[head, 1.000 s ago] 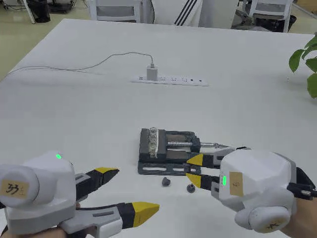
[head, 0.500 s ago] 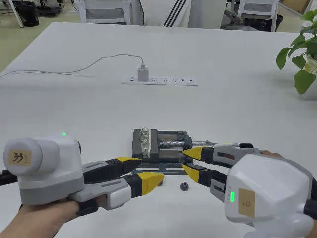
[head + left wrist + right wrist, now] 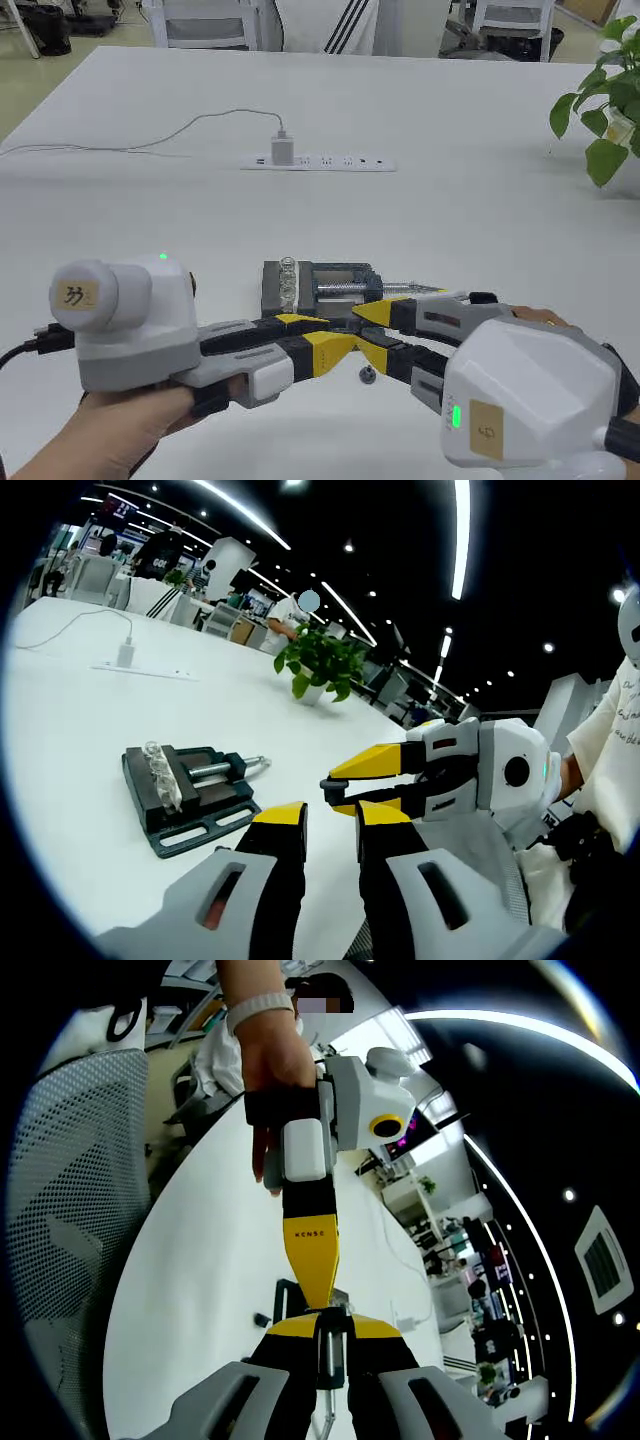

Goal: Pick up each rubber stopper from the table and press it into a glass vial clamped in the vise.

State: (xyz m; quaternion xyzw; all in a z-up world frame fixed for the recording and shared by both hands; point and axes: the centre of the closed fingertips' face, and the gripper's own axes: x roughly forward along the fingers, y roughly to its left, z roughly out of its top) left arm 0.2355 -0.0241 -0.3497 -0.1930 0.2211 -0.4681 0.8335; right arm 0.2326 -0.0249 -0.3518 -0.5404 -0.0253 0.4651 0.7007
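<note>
While both sets of jaws meet tip to tip just near of the vise, the left gripper [image 3: 332,815] shows a narrow, empty gap. The right gripper [image 3: 336,1328] is part open, with nothing clearly in it. One rubber stopper [image 3: 367,375] lies loose on the table [image 3: 450,220], just near of the tips. Glass vials [image 3: 288,275] stand clamped in the vise [image 3: 335,285], seemingly unplugged, so pressing likely hasn't begun. The crossed jaws hide the table beneath them, and the vial mouths are too small to read.
</note>
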